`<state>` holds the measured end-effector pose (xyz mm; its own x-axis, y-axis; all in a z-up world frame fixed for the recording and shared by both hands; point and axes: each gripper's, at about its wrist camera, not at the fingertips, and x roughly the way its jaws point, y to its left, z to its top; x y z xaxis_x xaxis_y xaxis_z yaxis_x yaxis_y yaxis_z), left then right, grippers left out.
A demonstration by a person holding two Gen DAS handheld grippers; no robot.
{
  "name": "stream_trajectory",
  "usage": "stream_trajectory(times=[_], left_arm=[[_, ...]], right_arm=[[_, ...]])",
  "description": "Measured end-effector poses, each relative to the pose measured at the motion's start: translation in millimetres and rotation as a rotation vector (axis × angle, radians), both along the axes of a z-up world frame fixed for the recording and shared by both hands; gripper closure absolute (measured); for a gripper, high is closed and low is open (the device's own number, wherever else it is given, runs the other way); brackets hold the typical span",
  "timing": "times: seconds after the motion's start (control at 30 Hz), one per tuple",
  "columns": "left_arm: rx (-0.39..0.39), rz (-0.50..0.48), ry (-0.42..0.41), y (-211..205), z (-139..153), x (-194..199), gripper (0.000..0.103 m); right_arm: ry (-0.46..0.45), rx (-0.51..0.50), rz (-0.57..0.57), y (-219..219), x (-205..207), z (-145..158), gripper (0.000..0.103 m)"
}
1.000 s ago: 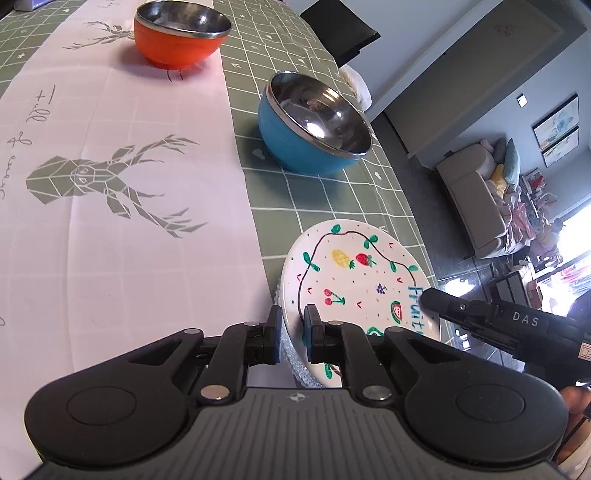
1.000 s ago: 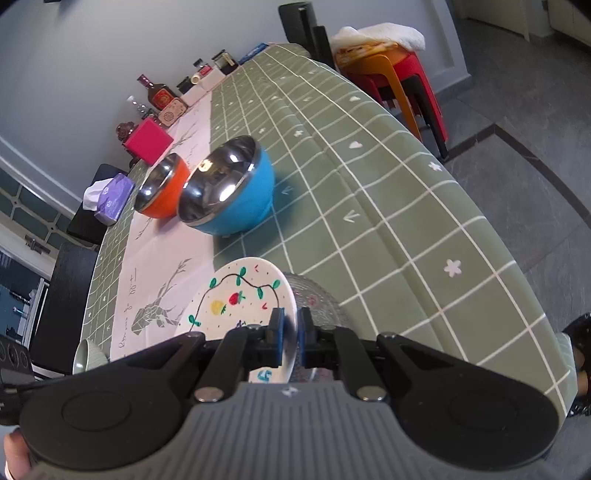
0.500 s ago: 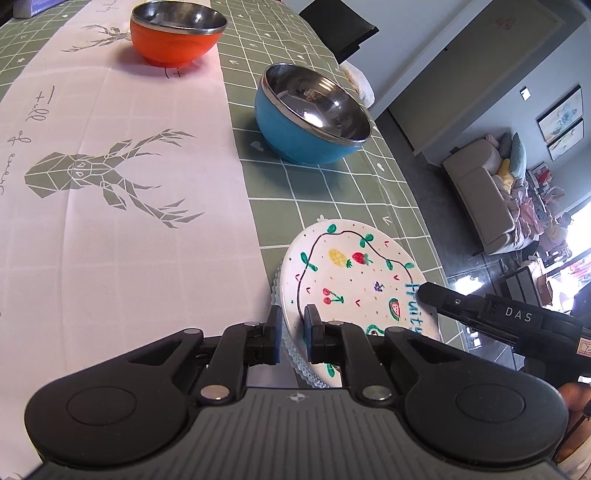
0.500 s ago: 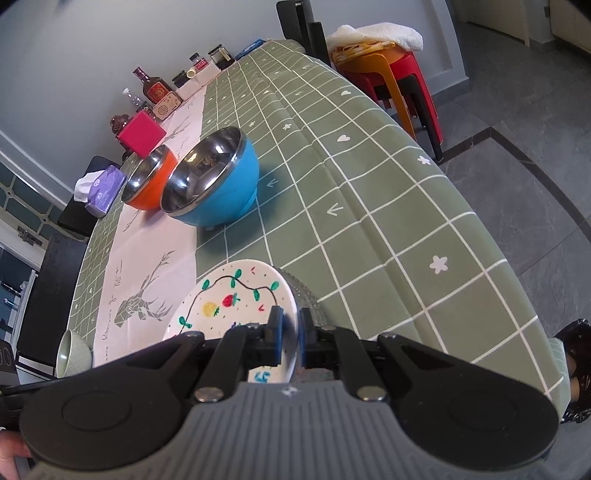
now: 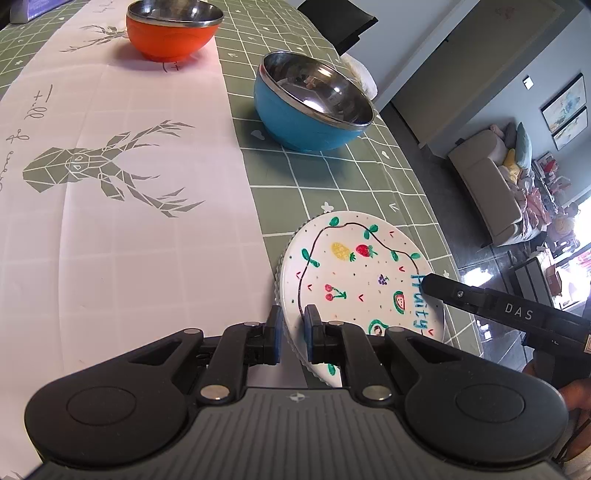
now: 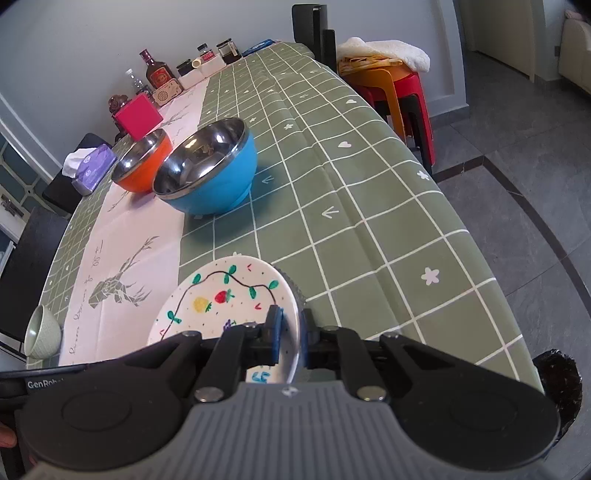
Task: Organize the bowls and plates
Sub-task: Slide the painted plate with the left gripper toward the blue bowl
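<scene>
A white plate painted with fruit (image 5: 354,273) sits on top of a clear glass plate with a scalloped rim (image 5: 277,273) near the table's front edge. My left gripper (image 5: 293,334) is shut on the near left rim of the stack. My right gripper (image 6: 291,338) is shut on the fruit plate's (image 6: 221,306) right rim; its finger also shows in the left wrist view (image 5: 480,299). A blue bowl (image 5: 310,105) with a steel inside stands beyond the plates, and an orange bowl (image 5: 171,29) farther back.
A small green cup (image 6: 42,332) stands at the table's left edge. Bottles, jars, a pink box (image 6: 138,116) and a tissue pack (image 6: 90,168) are at the far end. Stacked stools (image 6: 395,85) stand beside the table on the right. The table edge (image 6: 509,332) is near.
Both grippers keep their hold on the plates. The plates have moved slightly, and the bowls look a little closer in both views.
</scene>
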<state>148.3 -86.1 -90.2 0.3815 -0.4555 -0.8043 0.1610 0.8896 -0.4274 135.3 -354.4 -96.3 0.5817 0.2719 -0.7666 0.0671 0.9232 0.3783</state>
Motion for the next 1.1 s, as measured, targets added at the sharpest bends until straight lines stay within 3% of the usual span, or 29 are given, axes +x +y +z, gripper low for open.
stream_trajectory(times=[0.23, 0.7, 0.77, 0.83, 0.87, 0.97, 1.03, 1.1], left_arm=[[0.002, 0.003, -0.006, 0.8, -0.1, 0.4, 0.09], [-0.028, 0.023, -0.029, 8.8, 4.7, -0.8, 0.089], [-0.034, 0.027, -0.032, 10.9, 4.6, -0.7, 0.089], [-0.044, 0.027, -0.029, 11.1, 2.7, -0.1, 0.089], [-0.049, 0.024, -0.025, 10.5, 1.6, 0.0, 0.089], [-0.054, 0.026, -0.015, 6.8, -2.0, -0.3, 0.088], [-0.047, 0.027, -0.021, 5.2, -2.0, -0.5, 0.088], [-0.039, 0.025, -0.023, 3.6, -1.9, -0.3, 0.088]], right_arm=[[-0.016, -0.036, 0.014, 5.7, -1.9, 0.4, 0.092], [-0.034, -0.006, -0.026, 0.4, -3.6, 3.2, 0.086], [-0.013, -0.004, -0.038, -1.6, -2.0, 0.7, 0.082], [0.02, 0.021, -0.046, -4.4, 0.1, -2.6, 0.066], [0.032, 0.028, -0.045, -4.3, 0.7, -3.7, 0.065], [0.058, 0.027, -0.031, -1.0, 2.0, -7.0, 0.065], [0.064, 0.033, -0.017, 0.9, 1.8, -8.3, 0.077], [0.06, 0.021, -0.012, 1.8, 1.4, -7.9, 0.08]])
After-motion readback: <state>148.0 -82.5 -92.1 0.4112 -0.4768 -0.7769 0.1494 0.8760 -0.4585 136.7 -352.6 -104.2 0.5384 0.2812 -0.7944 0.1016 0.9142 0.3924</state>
